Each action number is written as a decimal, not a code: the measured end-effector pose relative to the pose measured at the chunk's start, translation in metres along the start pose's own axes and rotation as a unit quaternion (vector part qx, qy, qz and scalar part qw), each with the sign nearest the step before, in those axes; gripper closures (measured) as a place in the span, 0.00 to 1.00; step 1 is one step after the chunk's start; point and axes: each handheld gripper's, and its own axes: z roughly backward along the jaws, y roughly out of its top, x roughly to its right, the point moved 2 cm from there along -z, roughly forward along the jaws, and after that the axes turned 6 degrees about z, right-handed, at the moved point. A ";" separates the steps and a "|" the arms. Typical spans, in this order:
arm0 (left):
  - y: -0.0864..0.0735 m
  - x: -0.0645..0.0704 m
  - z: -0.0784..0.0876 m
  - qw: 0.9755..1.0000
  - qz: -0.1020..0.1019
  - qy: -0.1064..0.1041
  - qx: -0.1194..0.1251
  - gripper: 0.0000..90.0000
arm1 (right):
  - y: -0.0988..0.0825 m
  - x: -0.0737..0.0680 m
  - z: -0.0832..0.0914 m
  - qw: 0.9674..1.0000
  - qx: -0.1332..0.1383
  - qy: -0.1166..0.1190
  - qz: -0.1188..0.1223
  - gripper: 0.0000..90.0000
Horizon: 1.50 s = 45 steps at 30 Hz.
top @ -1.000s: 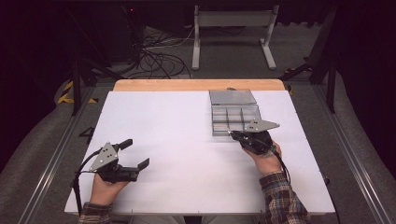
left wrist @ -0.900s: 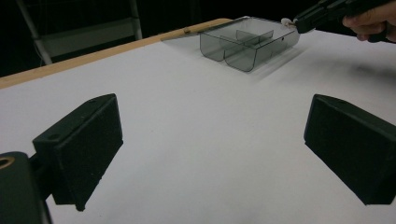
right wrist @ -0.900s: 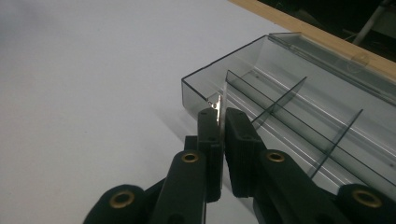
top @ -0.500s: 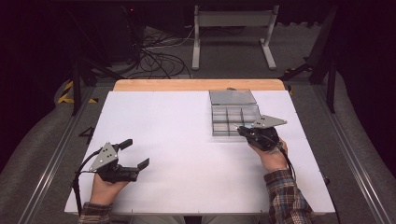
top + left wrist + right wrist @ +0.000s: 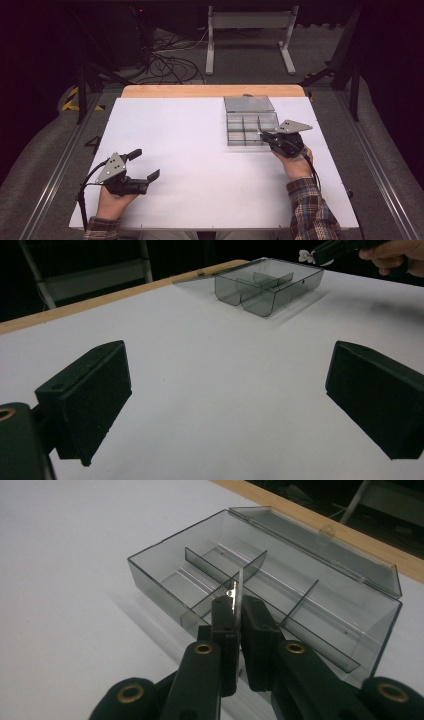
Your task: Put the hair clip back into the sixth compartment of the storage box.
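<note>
A smoky clear compartment box sits on the white table at the back right, with its lid folded open behind it. Its dividers split it into several cells, which look empty. My right gripper hovers at the box's near right corner, shut on a thin pale flat piece standing on edge between the jaws. The same small pale piece shows at that gripper's tip in the left gripper view. My left gripper rests near the table's front left, open, with nothing between its jaws.
The white tabletop ends in a wooden strip along the far edge. Beyond it, cables and a metal stand are on the dark floor. A plaid sleeve comes in at the bottom right.
My right gripper has drifted to the right and slightly farther back along the box's near side, still gripping the thin piece. The left hand has stayed put.
</note>
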 end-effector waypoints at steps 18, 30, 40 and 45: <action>-0.001 -0.001 -0.001 1.000 0.000 0.001 -0.002 0.05 | -0.013 0.021 -0.007 0.999 -0.015 -0.022 -0.019 0.95; -0.001 -0.001 -0.002 1.000 -0.001 0.001 -0.005 0.05 | -0.021 0.031 -0.015 0.999 -0.027 -0.030 -0.030 0.95; -0.002 -0.001 -0.002 1.000 0.000 0.000 -0.003 0.06 | -0.027 0.036 -0.027 0.998 -0.037 -0.031 -0.036 0.95; -0.002 -0.001 -0.002 1.000 -0.002 0.000 -0.003 0.06 | -0.028 0.036 -0.029 0.998 -0.040 -0.031 -0.036 0.95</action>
